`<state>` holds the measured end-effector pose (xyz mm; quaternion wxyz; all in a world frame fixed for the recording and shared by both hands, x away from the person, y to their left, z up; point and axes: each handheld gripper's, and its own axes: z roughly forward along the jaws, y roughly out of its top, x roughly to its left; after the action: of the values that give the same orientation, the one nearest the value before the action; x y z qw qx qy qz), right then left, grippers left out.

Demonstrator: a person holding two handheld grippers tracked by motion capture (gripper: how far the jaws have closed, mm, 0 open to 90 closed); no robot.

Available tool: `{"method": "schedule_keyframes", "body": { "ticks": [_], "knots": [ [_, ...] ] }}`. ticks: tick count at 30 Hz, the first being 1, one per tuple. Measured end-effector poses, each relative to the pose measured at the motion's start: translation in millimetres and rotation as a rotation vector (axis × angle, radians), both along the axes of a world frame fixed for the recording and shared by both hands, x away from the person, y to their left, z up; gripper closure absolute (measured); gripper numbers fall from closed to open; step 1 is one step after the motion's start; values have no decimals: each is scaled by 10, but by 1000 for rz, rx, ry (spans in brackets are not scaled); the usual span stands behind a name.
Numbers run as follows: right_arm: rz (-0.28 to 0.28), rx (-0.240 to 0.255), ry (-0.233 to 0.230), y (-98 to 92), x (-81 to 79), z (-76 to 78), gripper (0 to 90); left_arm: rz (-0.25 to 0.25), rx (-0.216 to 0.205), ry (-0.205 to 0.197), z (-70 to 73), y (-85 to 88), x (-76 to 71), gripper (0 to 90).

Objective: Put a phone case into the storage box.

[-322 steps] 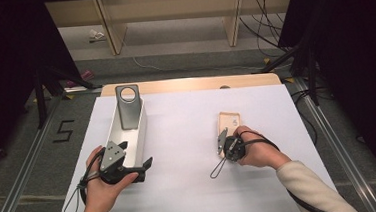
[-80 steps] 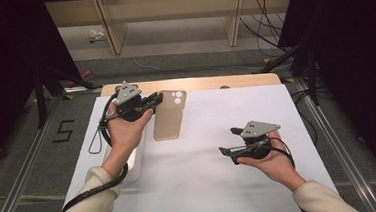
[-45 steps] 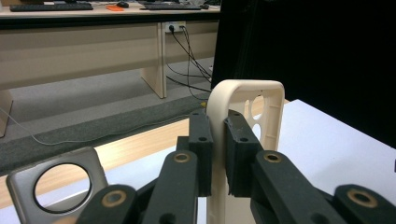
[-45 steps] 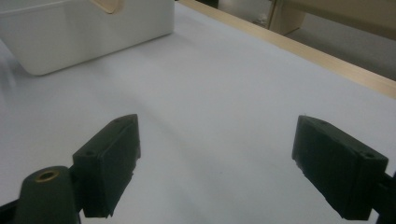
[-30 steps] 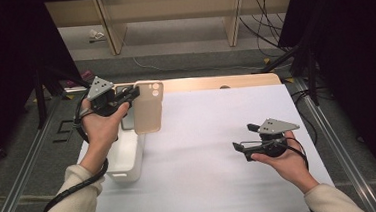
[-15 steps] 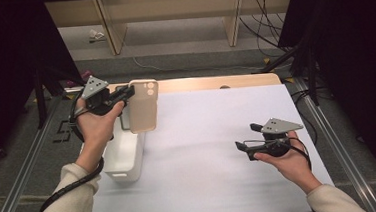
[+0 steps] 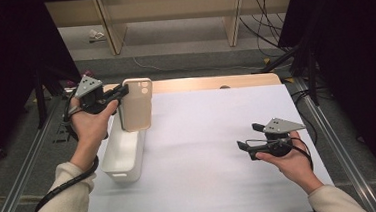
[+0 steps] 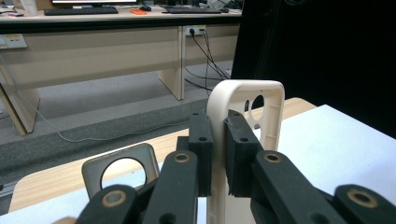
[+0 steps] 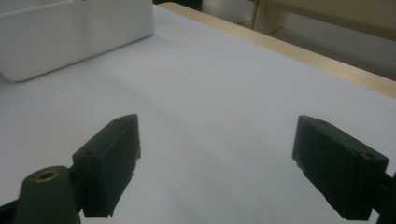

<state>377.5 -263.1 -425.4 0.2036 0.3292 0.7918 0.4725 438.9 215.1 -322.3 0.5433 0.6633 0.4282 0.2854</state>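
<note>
Phone case (image 7: pixel 136 104), beige w/ a camera cutout near its top, is held upright in the air above the far end of the white bin (image 7: pixel 124 153), at the left side of the counter (image 7: pixel 219 149). Left gripper (image 7: pixel 120 92) has it by one long edge: in the left gripper view its fingers (image 8: pixel 201 149) pinch the case's side rim (image 8: pixel 217 140) tight, one pad on each face, so the case hangs on edge w/ its open side turned away from the hand. Probably gripped this way so it can go down into the narrow bin on edge rather than flat. A second case, greyish w/ a round hole (image 8: pixel 122 169), stands in the bin just below and behind the gripper, so that looks like the sorting spot. Right gripper (image 7: pixel 245 147) rests low over the bare white sheet, well apart from the bin, its fingers (image 9: pixel 109 158) spread wide w/ nothing between them, prob. parked out of the way until the left hand is done. Next move likely a straight lowering, keeping the case clear of the bin wall.
</note>
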Motion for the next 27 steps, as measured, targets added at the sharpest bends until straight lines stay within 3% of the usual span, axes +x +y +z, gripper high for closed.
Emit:
{"method": "schedule_keyframes", "body": {
  "ticks": [27],
  "knots": [
    [-9,7,2,-13,5,-4,159,40,-8,2,-24,173,110,824]
  ]
}}
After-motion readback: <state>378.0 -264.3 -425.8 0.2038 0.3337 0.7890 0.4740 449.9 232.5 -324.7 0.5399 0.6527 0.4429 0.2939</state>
